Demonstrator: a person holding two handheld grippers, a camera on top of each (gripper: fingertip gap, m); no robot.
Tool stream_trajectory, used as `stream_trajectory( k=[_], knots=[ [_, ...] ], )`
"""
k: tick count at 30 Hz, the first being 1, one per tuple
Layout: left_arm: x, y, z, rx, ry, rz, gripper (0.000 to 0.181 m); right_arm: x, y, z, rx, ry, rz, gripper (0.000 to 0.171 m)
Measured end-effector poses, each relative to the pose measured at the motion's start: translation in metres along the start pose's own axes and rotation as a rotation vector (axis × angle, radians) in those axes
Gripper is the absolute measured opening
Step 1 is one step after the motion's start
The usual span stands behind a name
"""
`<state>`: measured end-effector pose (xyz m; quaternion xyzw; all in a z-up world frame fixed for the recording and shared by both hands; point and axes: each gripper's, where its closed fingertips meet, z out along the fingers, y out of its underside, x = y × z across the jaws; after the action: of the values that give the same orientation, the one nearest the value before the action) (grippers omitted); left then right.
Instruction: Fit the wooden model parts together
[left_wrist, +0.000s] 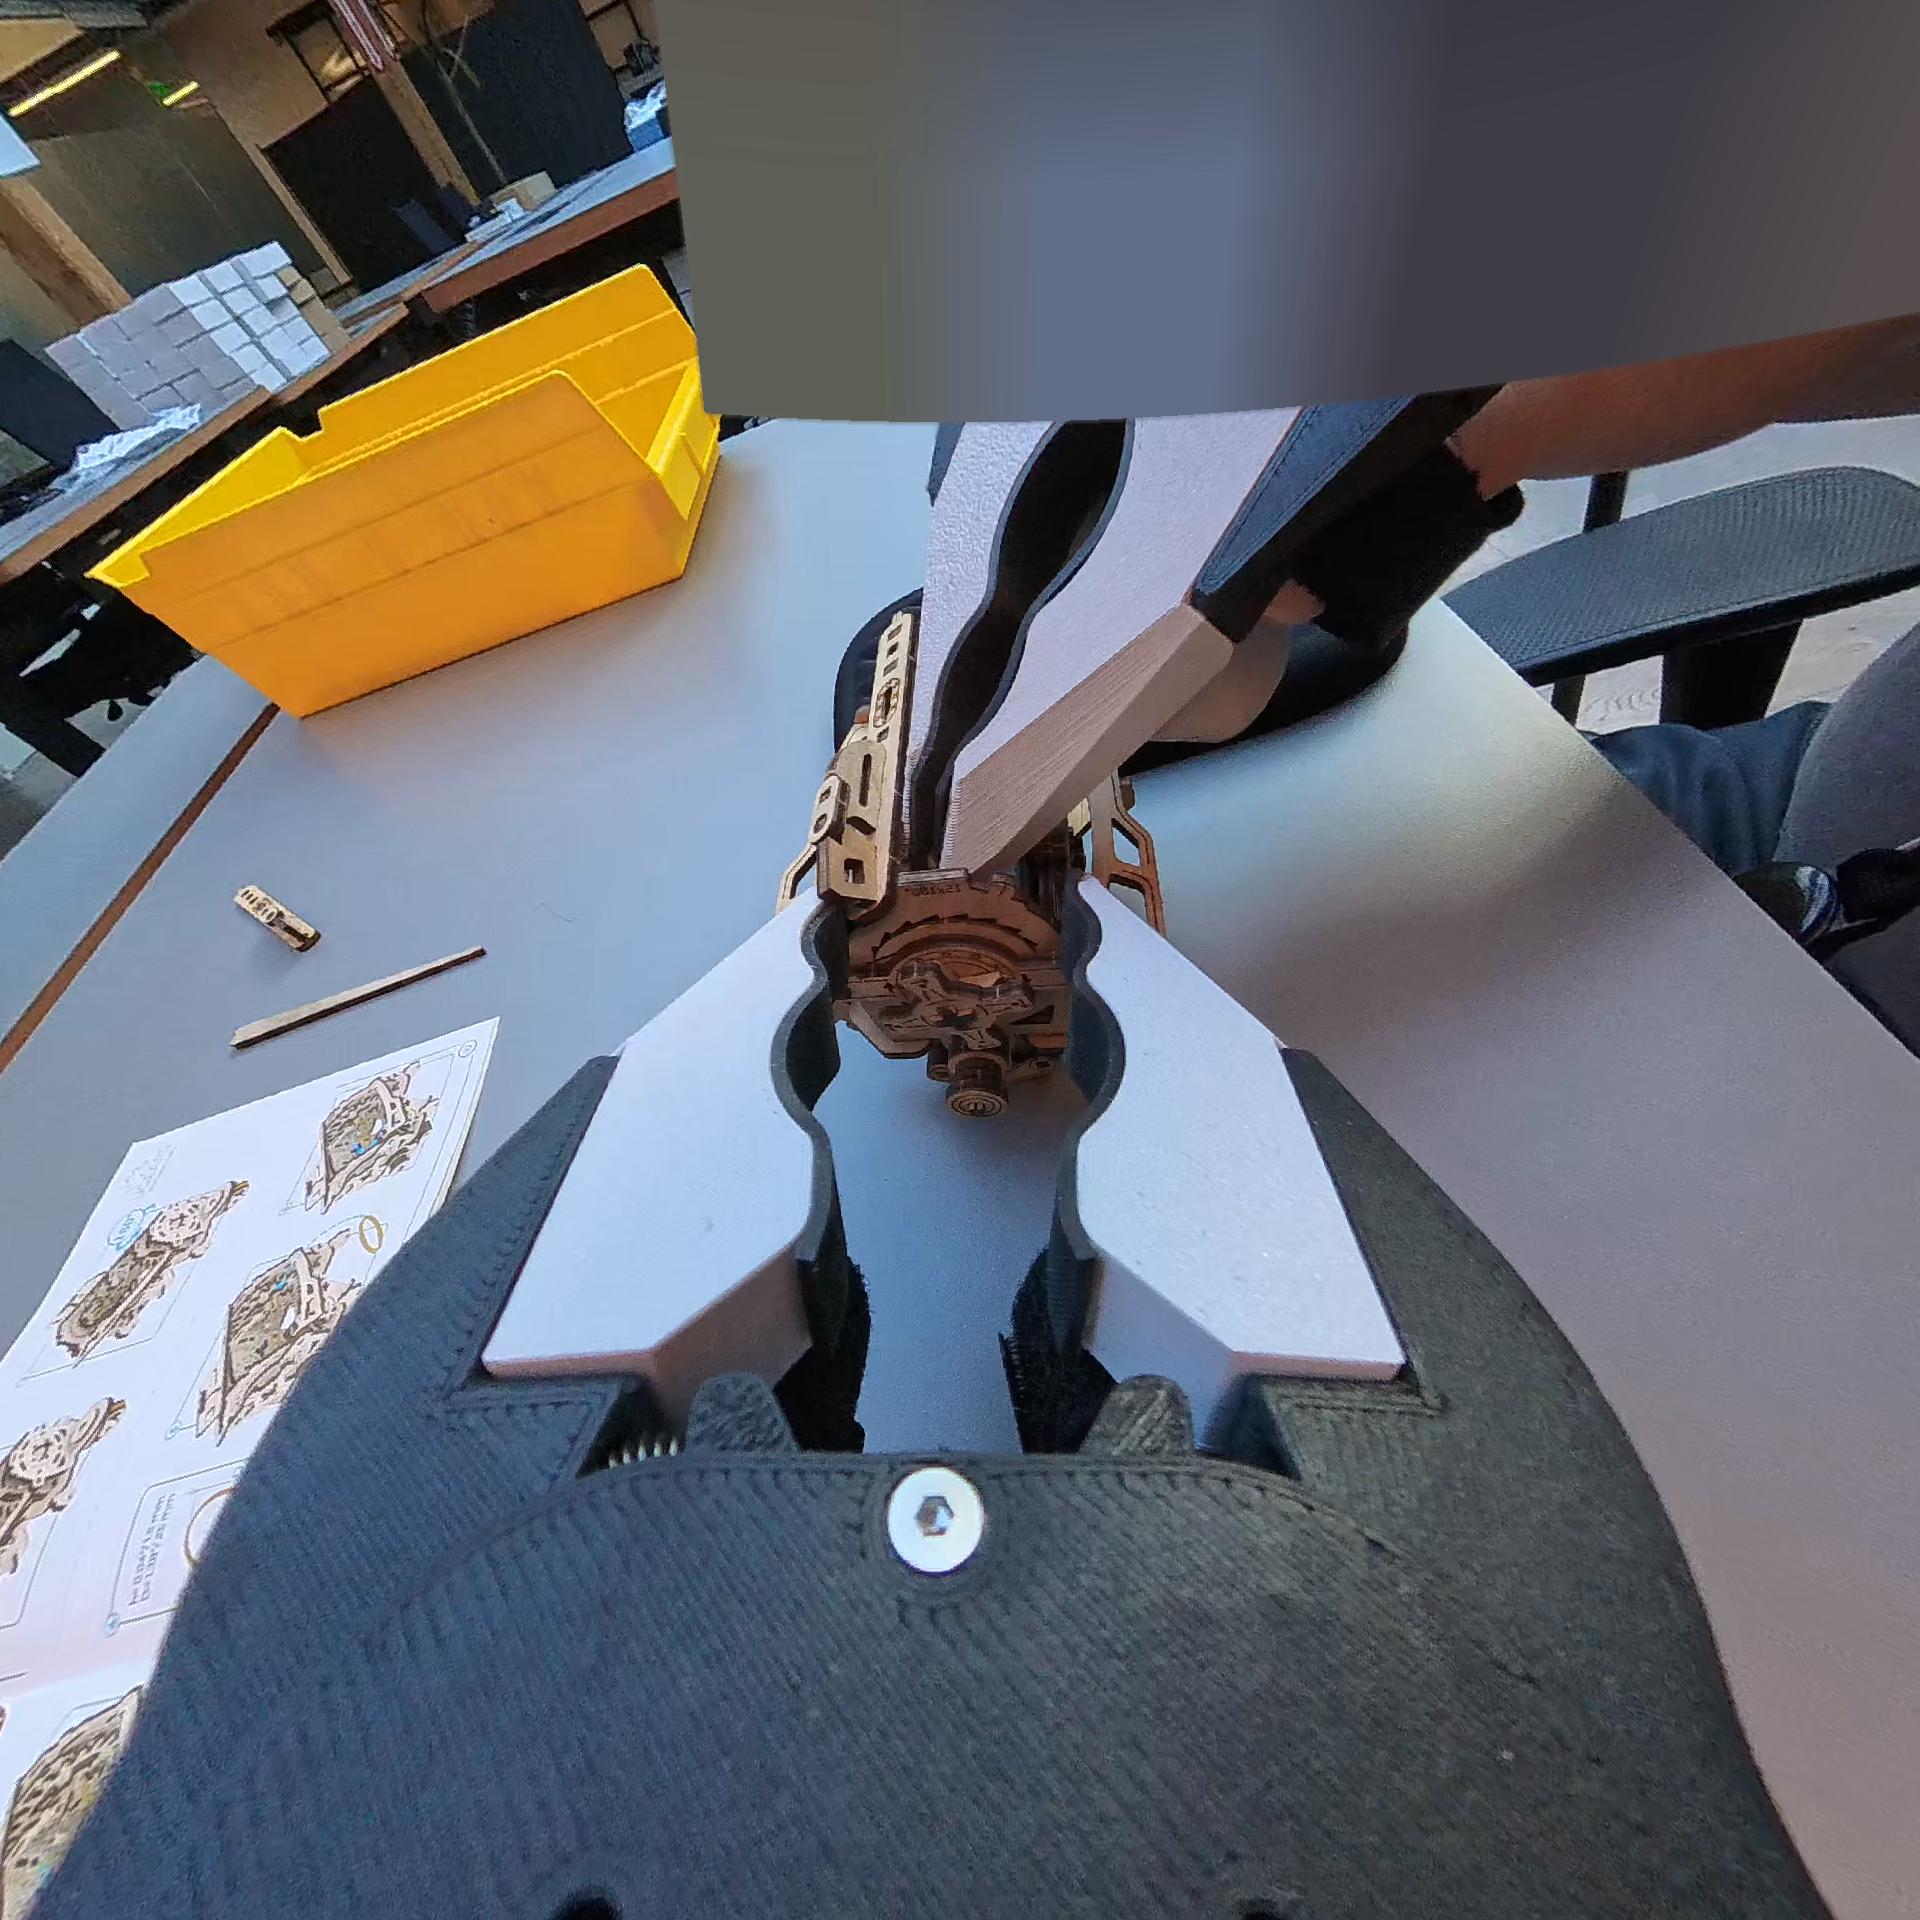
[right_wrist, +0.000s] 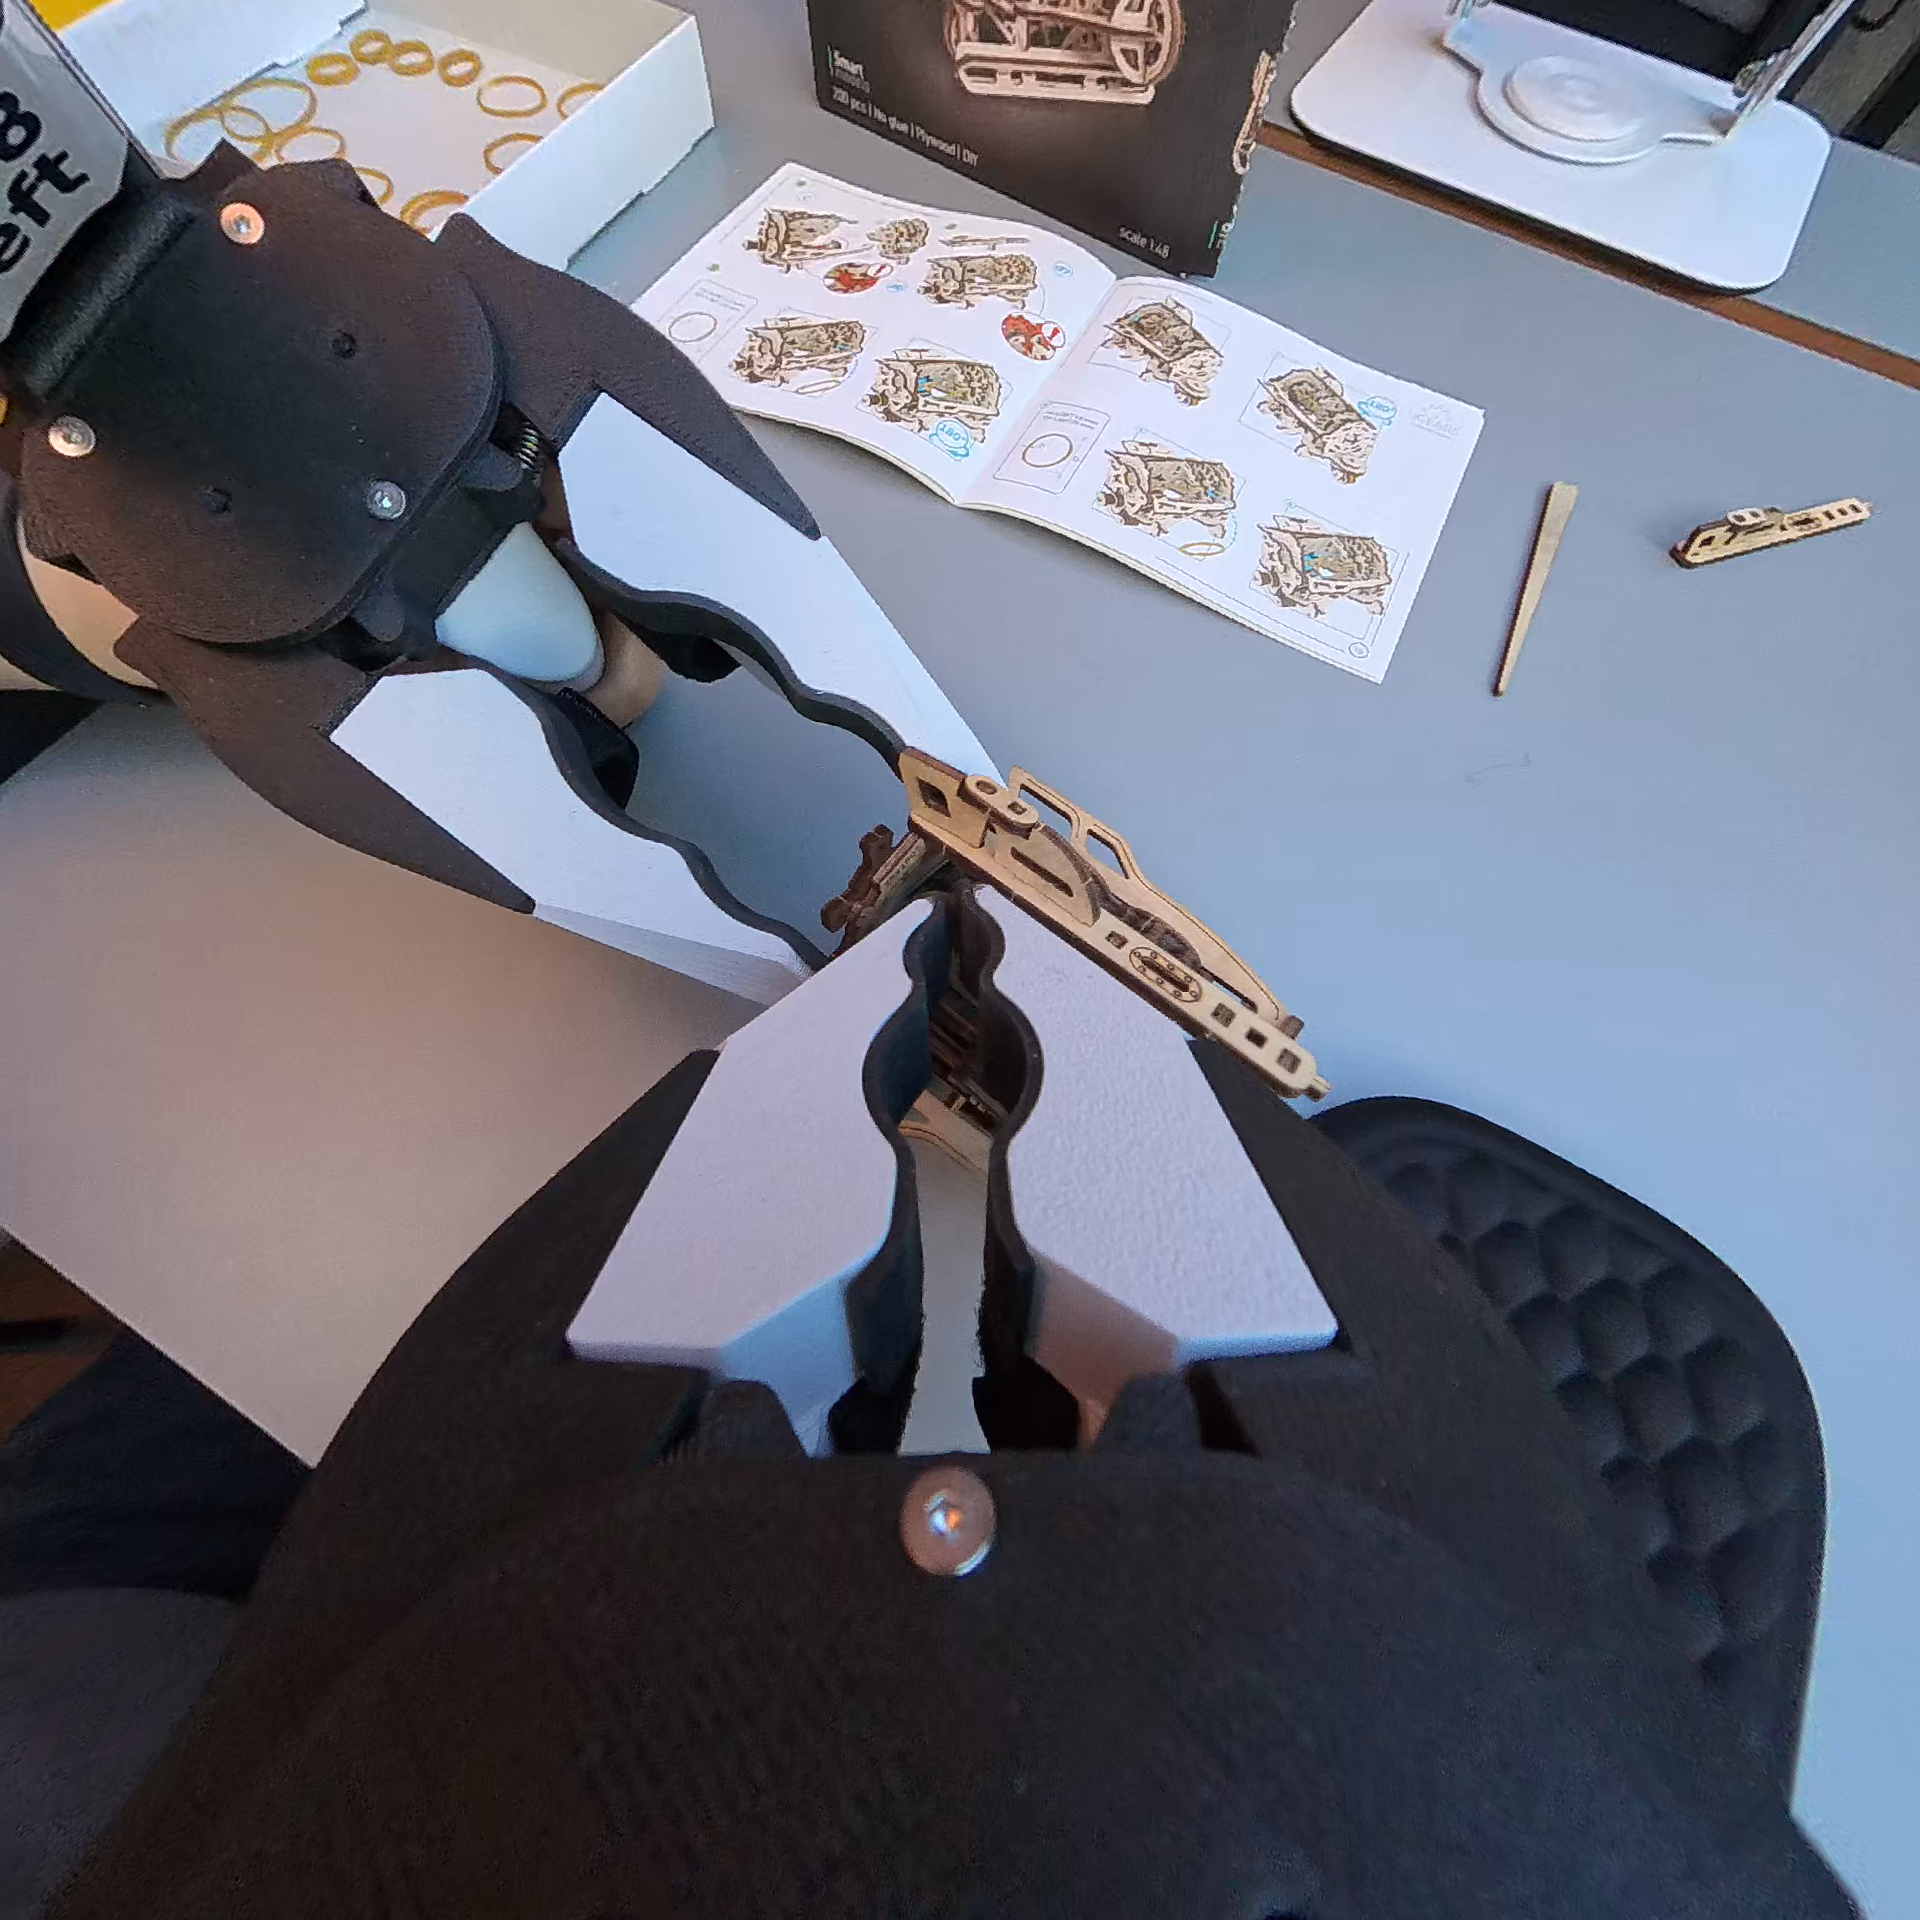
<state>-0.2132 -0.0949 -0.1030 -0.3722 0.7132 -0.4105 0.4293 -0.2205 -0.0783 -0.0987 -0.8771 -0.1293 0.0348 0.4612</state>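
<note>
The wooden model (left_wrist: 951, 987) is a small laser-cut gear mechanism held above the grey table (left_wrist: 582, 790). My left gripper (left_wrist: 945, 904) is shut on its two sides. My right gripper (right_wrist: 954, 909) comes in from above and is shut on the model's upper part, with wood showing between its fingers. It also shows in the left wrist view (left_wrist: 940, 847). A slotted wooden side arm (right_wrist: 1101, 914) sticks out of the model to the right. The left gripper (right_wrist: 857, 857) reaches in from the upper left of the right wrist view.
A loose wooden stick (right_wrist: 1536, 587) and a small wooden part (right_wrist: 1771, 532) lie by the open instruction booklet (right_wrist: 1039, 416). A yellow bin (left_wrist: 416, 520) stands at the far left. A white box of rubber bands (right_wrist: 623, 135), the dark kit box (right_wrist: 1039, 104) and a black chair (right_wrist: 1610, 1351) are nearby. My left and right fingertips are right by each other. Both grippers' tips are roughly 25 cm from the loose wooden stick (right_wrist: 1536, 587). Look for it in the left wrist view (left_wrist: 361, 994) too.
</note>
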Motion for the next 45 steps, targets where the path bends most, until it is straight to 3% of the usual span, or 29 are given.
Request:
stream_trajectory(
  k=[1, 14, 20, 45],
  knots=[
    [-0.0001, 0.0, 0.0002, -0.001, -0.004, 0.003, 0.039, 0.0, 0.0001, -0.0003, 0.005, 0.007, 0.004, 0.0],
    [-0.0005, 0.0002, 0.0009, -0.006, -0.037, 0.027, 0.039, 0.0021, 0.0015, 0.0009, 0.005, 0.129, 0.008, 0.0],
    [0.0004, -0.0001, 0.0011, -0.005, -0.04, 0.04, 0.038, 0.0041, 0.0058, 0.0014, -0.084, 0.179, -0.083, 0.0],
    [0.0003, -0.0017, 0.0013, 0.004, -0.041, 0.034, 0.038, 0.001, 0.0007, -0.0022, 0.035, 0.1, 0.091, 0.0]
  ],
)
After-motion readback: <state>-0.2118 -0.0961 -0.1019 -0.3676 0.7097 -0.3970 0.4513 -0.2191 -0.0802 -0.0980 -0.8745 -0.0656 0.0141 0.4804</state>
